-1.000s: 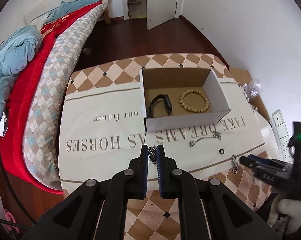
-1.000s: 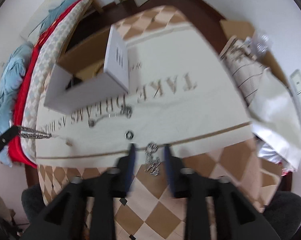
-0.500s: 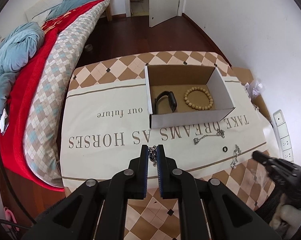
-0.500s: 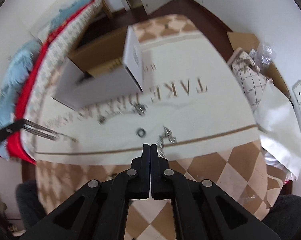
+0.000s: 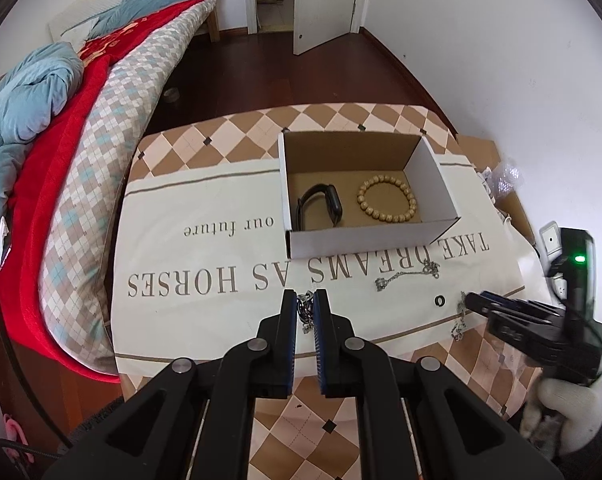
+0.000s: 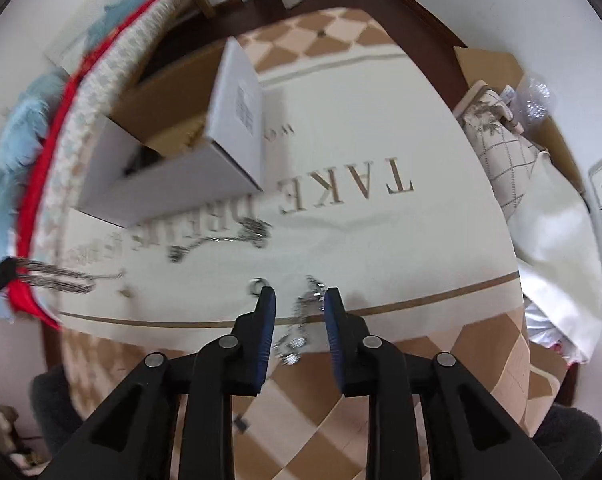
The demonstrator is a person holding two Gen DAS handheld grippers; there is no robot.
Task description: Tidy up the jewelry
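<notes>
My left gripper (image 5: 305, 303) is shut on a silver chain (image 5: 305, 311) and holds it above the cloth. An open cardboard box (image 5: 375, 242) holds a black watch (image 5: 321, 208) and a beaded bracelet (image 5: 387, 203). On the cloth lie a silver necklace (image 5: 409, 276), a small ring (image 5: 439, 301) and a second silver chain (image 5: 459, 316). My right gripper (image 6: 299, 300) is open, its fingers either side of that second chain (image 6: 301, 320); the ring (image 6: 257, 285) lies by its left fingertip. The box (image 6: 189, 196) and necklace (image 6: 221, 240) show blurred beyond.
A printed cream cloth (image 5: 221, 280) covers the checked table (image 5: 325, 120). A bed with red and blue bedding (image 5: 61, 140) runs along the left. A cardboard piece and plastic wrap (image 6: 533, 92) and a folded cloth bag (image 6: 497, 136) lie at the right edge.
My right gripper was open a second ago, shut half a second ago, and now stands open around the second chain. My left gripper has stayed shut on its chain and risen a little.
</notes>
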